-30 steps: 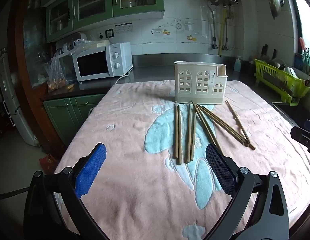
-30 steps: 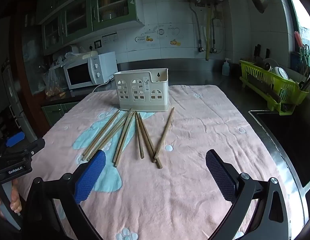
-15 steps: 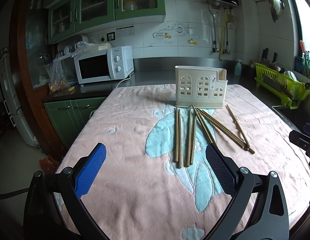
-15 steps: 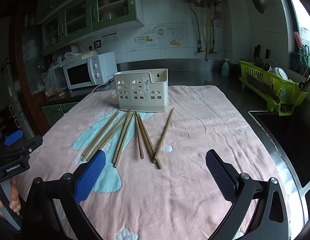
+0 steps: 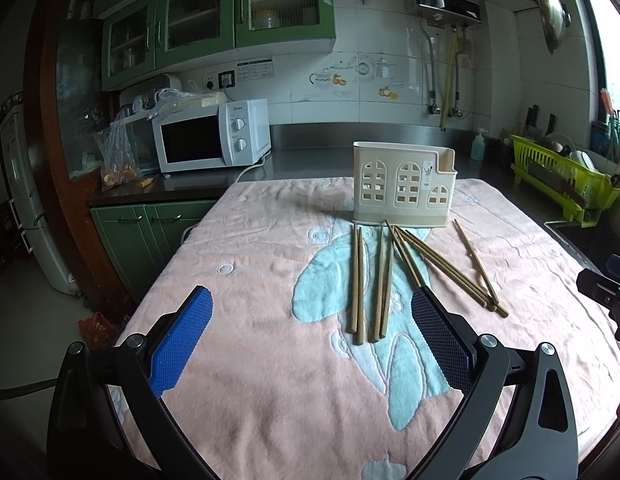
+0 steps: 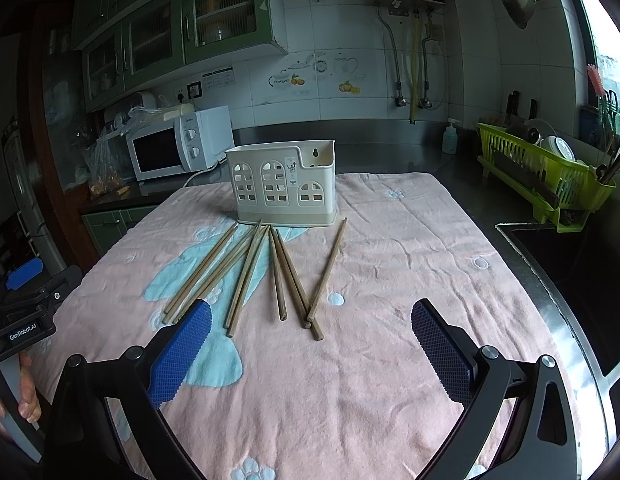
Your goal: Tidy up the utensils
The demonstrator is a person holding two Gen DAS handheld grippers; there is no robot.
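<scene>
**A:** How far along is the sorting looking?

**B:** Barely begun, I'd judge. All the chopsticks [image 6: 265,276] are lying loose on the pink towel [image 6: 390,280], fanned out in front of the cream holder [image 6: 283,184]. Nothing is showing above the holder's rim, so it is looking empty, though its inside is hidden.

**A:** How many are you counting?

**B:** Eight sticks: four spreading toward eight o'clock from the holder's base, three pointing toward six, and one lying apart toward five. One holder, with a taller section and a lower one at its three o'clock end.

**A:** And the grippers?

**B:** The right gripper [image 6: 312,344] is hanging spread wide, grasping nothing, with the stick ends lying at its twelve o'clock. The left gripper [image 5: 312,332] is likewise gaping and carrying nothing; in its own view the holder [image 5: 404,190] is standing at one o'clock, with the chopsticks [image 5: 374,280] between.

**A:** So what is remaining?

**B:** Everything, seemingly: each stick is waiting to go into the holder.
</scene>
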